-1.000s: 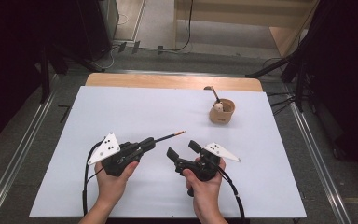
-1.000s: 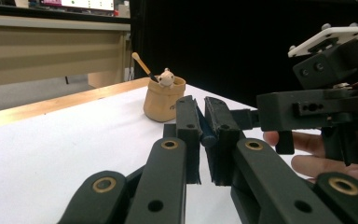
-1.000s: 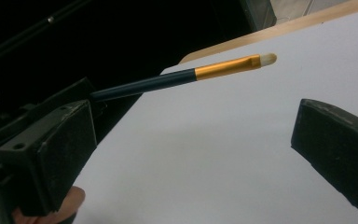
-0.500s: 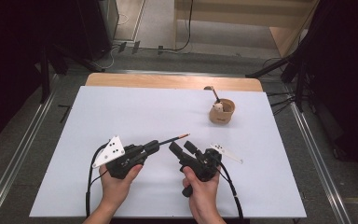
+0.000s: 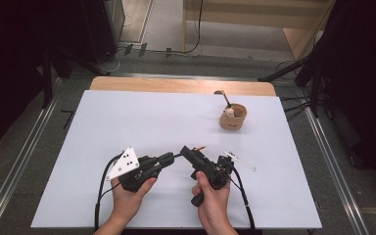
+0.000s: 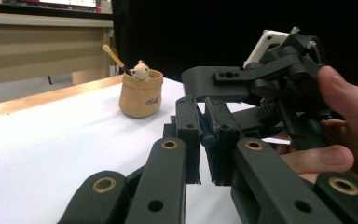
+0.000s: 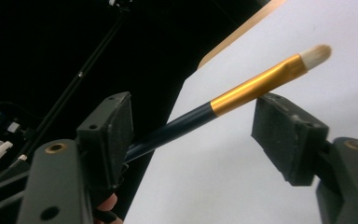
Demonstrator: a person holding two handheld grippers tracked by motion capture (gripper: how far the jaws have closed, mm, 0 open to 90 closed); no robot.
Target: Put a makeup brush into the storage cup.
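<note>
A paintbrush (image 7: 256, 84) with a dark blue handle, gold ferrule and pale bristles is held level above the white table (image 5: 127, 117). My left gripper (image 6: 204, 140) is shut on its handle (image 6: 206, 133). In the high view the left gripper (image 5: 169, 157) points right, and the brush tip (image 5: 201, 147) pokes out past the right gripper (image 5: 187, 152). My right gripper (image 7: 200, 140) is open, with one pad on each side of the brush near the ferrule. The brush shaft lies close to the left pad; whether they touch is unclear.
A small tan pouch (image 5: 233, 117) stands at the back right of the table, with a little bear figure (image 6: 141, 71) and a stick-like tool in it. A wooden strip (image 5: 176, 85) runs along the table's far edge. Metal rails flank the table.
My right gripper has swung left and turned toward the left gripper, so its open jaws now straddle the brush. The left gripper with the brush has shifted slightly toward me.
</note>
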